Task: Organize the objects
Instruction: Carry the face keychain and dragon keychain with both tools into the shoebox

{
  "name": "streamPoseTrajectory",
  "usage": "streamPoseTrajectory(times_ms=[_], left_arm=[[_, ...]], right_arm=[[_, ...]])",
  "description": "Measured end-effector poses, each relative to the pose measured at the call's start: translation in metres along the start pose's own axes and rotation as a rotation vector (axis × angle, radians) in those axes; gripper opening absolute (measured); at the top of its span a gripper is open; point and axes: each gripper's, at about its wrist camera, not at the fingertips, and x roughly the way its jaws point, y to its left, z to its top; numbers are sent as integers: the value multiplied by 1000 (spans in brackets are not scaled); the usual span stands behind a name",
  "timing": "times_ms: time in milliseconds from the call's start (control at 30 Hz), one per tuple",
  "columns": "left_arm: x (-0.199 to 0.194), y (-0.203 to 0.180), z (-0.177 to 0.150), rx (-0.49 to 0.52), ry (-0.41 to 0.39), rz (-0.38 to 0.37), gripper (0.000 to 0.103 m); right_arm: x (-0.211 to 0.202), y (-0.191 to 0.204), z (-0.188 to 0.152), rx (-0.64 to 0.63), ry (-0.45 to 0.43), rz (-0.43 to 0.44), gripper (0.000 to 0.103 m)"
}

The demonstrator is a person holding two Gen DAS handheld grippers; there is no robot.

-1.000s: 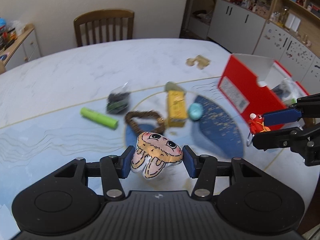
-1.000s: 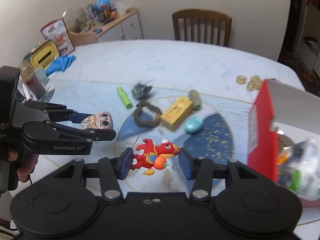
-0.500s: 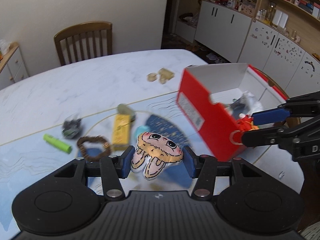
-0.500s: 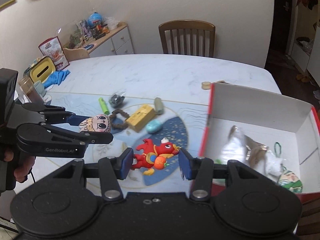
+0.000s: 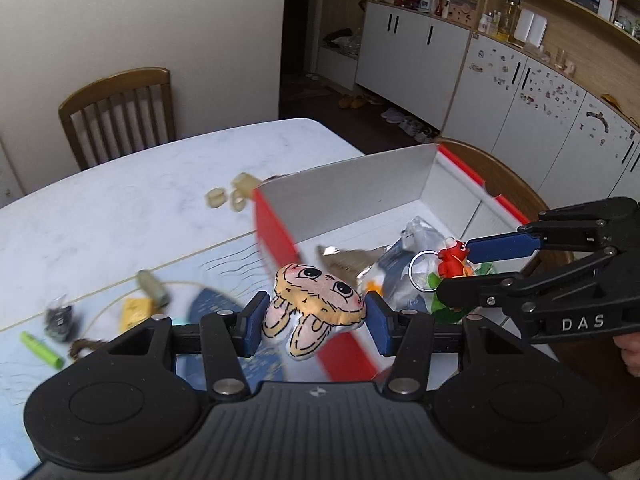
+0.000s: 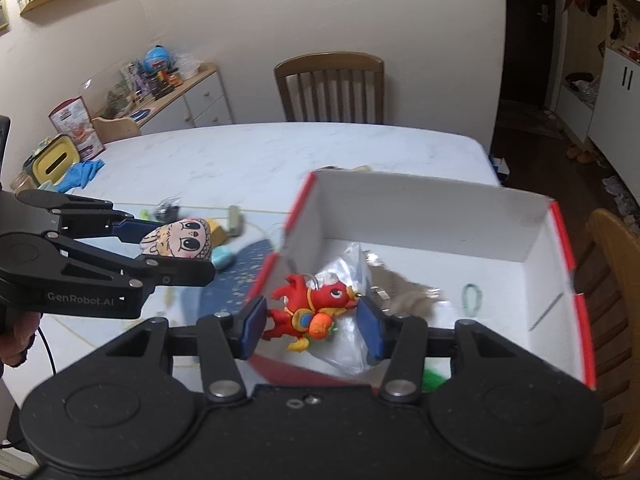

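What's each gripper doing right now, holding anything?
Left gripper: closed on the bunny-face plush.
Right gripper: closed on the red dragon toy, above the red box.

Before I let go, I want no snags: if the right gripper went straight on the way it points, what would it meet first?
Probably the clear plastic bag lying inside the red box; the right gripper holds the red dragon keychain above it, though depth is unclear.
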Motion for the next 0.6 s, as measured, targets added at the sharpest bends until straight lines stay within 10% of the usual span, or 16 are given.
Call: streamPoseTrajectory(times_ms=[600], left_arm=[[100,-49,48,34,98,30,51]], right_arm=[[23,-107,-3,34,43,-124,48]])
